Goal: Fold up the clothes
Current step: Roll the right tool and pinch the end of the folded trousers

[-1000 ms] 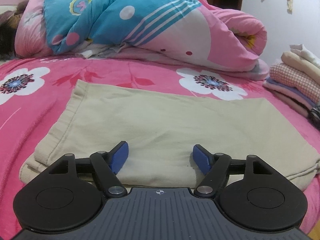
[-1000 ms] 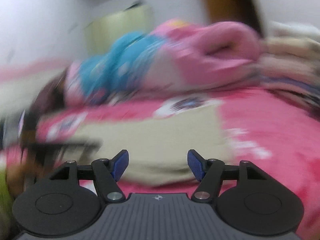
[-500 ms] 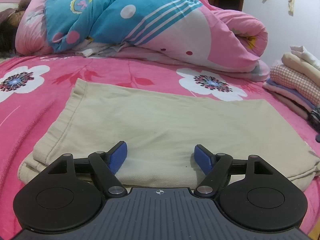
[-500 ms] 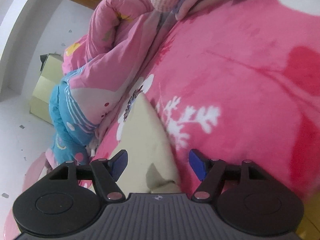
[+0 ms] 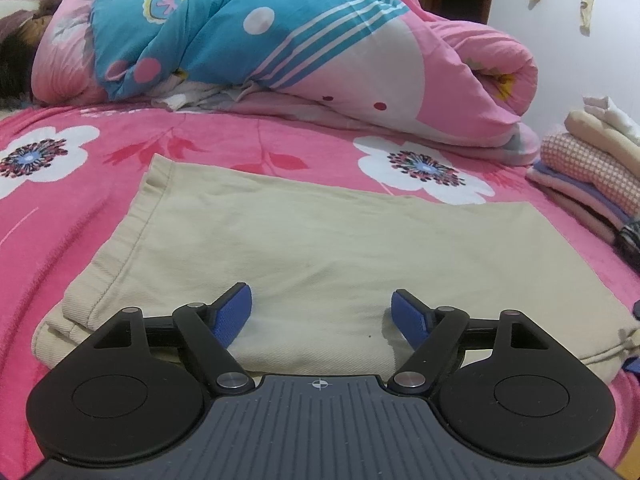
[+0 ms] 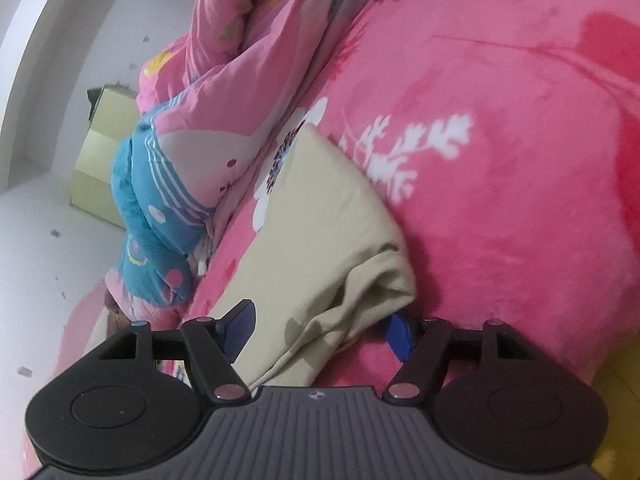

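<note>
Left wrist view: beige folded garment (image 5: 320,240) lies flat on the pink floral bed (image 5: 52,208), long axis running side to side, hemmed end toward the bed's left side. Left gripper (image 5: 321,316) hovers over the garment's near folded edge, jaws wide and opening a little, pads apart above the cloth, nothing pinched. Rolled quilt (image 5: 320,52) lies along the far edge of the bed; stack of folded clothes (image 5: 592,172) at the far right side.

Right wrist view, rolled sideways: right gripper (image 6: 320,330) sits at the garment's (image 6: 316,240) right end, jaws wide with the bunched corner between them, pads not yet pressing. Judgement: right hand is the nearer to that end; a pinch there would carry it along the long axis toward the hem.
</note>
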{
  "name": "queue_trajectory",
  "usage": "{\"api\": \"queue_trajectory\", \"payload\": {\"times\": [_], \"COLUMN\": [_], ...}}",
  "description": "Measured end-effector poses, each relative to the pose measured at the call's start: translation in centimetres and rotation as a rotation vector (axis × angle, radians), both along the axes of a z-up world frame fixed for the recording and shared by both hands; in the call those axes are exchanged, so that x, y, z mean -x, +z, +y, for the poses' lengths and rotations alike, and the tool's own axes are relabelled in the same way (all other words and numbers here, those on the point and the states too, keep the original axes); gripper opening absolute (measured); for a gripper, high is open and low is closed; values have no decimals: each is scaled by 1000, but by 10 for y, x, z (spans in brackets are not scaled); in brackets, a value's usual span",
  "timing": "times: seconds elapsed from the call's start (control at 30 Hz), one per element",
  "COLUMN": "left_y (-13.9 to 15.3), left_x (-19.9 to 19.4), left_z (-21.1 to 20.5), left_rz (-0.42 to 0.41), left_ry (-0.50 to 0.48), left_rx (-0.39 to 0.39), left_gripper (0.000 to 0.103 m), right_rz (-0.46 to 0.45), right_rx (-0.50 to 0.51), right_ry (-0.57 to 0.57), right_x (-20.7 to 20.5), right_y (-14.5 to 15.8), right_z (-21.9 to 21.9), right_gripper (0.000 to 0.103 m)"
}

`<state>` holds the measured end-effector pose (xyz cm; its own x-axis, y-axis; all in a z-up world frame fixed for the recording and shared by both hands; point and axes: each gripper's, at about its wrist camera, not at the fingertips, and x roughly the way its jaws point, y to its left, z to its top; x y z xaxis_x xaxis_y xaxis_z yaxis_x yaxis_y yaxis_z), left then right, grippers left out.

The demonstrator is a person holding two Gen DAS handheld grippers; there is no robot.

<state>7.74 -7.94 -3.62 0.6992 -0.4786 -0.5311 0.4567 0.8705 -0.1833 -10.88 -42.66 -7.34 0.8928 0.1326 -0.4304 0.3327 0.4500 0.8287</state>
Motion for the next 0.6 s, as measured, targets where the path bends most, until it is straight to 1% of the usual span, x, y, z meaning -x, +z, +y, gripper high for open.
{"api": "queue_trajectory", "payload": {"times": [0.3, 0.47, 0.6], "left_y": [0, 0, 0], "left_x": [0, -1, 0], "left_z": [1, 1, -1], "left_rz": [5, 9, 4], "left_ry": [-1, 1, 2], "left_rx": [5, 8, 1], "left_gripper": [78, 78, 78], "right_rz": [-42, -33, -35], "right_rx": [-6, 22, 26], "right_ry": [-28, -30, -32], "right_x": [-32, -42, -51], "right_y": [1, 1, -1], "right_z": [2, 7, 7], "right_gripper": [71, 70, 67]}}
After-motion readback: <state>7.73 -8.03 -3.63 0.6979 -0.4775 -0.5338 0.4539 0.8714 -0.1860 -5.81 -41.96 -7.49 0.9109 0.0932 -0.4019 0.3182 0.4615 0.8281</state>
